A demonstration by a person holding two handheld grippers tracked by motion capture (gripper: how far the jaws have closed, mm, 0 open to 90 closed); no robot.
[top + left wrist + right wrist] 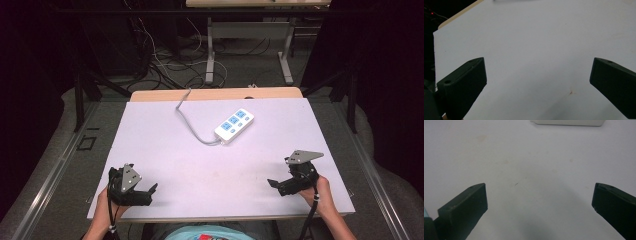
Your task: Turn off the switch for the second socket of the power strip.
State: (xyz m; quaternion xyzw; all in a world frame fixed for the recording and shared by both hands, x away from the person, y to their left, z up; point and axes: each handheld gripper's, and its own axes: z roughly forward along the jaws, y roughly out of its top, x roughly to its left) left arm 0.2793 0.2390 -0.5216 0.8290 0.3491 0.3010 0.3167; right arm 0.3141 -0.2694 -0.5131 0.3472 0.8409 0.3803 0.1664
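We see a white sheet [165, 150] covering a wooden table [215, 93], whose bare edge shows at twelve o'clock. Beyond it lies a grey floor [245, 67] with a tangle of dark and white cables [165, 65] at eleven o'clock. A second desk [257, 3] stands at twelve o'clock on grey metal legs [286, 62]. Black curtains [385, 75] close in at three and nine o'clock. Metal rails [45, 185] run along both sides of the table.

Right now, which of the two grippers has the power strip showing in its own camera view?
The right gripper: the power strip's white edge shows at its view's top.
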